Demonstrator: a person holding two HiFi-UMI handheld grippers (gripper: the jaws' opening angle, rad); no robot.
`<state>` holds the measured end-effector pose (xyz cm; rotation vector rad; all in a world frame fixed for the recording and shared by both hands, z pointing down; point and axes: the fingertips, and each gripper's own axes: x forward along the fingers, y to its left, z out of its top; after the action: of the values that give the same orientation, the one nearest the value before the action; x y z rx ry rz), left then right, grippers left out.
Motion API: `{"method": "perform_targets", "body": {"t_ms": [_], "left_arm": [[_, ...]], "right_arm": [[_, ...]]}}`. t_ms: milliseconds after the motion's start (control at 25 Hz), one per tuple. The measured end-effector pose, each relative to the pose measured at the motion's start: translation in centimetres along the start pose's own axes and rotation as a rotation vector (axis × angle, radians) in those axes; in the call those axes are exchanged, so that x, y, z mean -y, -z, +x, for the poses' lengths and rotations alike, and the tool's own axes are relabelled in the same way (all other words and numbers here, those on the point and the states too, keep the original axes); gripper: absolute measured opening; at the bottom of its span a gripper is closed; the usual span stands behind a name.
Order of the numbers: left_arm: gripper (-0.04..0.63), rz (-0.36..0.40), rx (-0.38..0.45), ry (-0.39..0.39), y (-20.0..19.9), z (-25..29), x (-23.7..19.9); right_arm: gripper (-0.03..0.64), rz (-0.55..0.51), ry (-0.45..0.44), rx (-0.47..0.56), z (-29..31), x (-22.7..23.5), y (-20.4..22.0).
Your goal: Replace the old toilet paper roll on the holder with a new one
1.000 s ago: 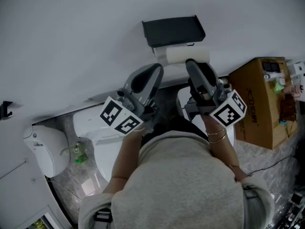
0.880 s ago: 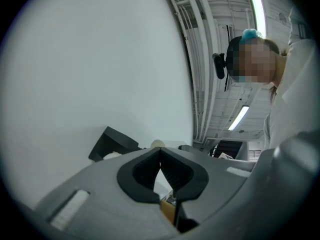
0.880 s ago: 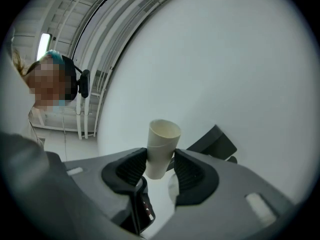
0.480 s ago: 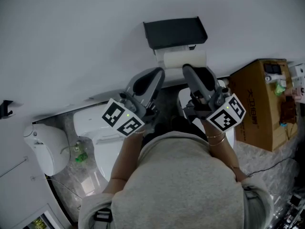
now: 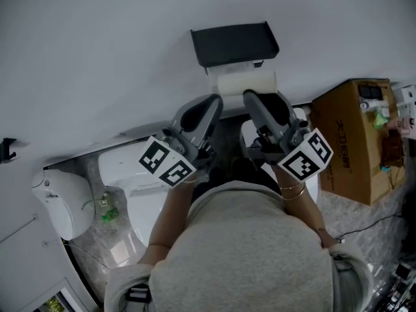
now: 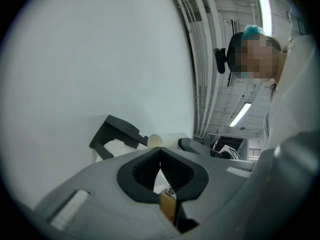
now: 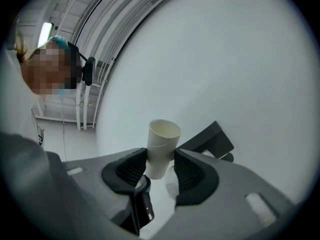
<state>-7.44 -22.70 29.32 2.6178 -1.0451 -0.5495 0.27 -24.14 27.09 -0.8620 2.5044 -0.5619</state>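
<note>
A black wall-mounted holder (image 5: 234, 43) sits on the white wall. Just below it lies a cream cardboard tube (image 5: 246, 83), the bare old roll. My right gripper (image 5: 252, 97) is shut on this tube (image 7: 161, 149), a pad pressing on each side and the tube's open end free. Whether the tube still touches the holder (image 7: 207, 140) I cannot tell. My left gripper (image 5: 210, 103) hovers beside it to the left, its jaws (image 6: 160, 156) shut together with nothing between them. From the left gripper view, the holder (image 6: 114, 133) and the tube's end (image 6: 155, 140) are just ahead.
A white toilet (image 5: 127, 168) stands below left, with a white container (image 5: 62, 203) further left. A brown cardboard box (image 5: 351, 142) with small items on top stands at the right. The person's torso fills the lower middle of the head view.
Both grippers stay almost in place. The tube in the right gripper sits slightly further left under the holder than a second ago.
</note>
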Motion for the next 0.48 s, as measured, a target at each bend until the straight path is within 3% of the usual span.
{"method": "perform_targets", "body": {"t_ms": [480], "left_arm": [[0.008,0.009,-0.019,-0.030,0.60,0.17,-0.17]], "right_arm": [[0.178,0.004,-0.015,-0.019,-0.23,0.63,0.36]]}}
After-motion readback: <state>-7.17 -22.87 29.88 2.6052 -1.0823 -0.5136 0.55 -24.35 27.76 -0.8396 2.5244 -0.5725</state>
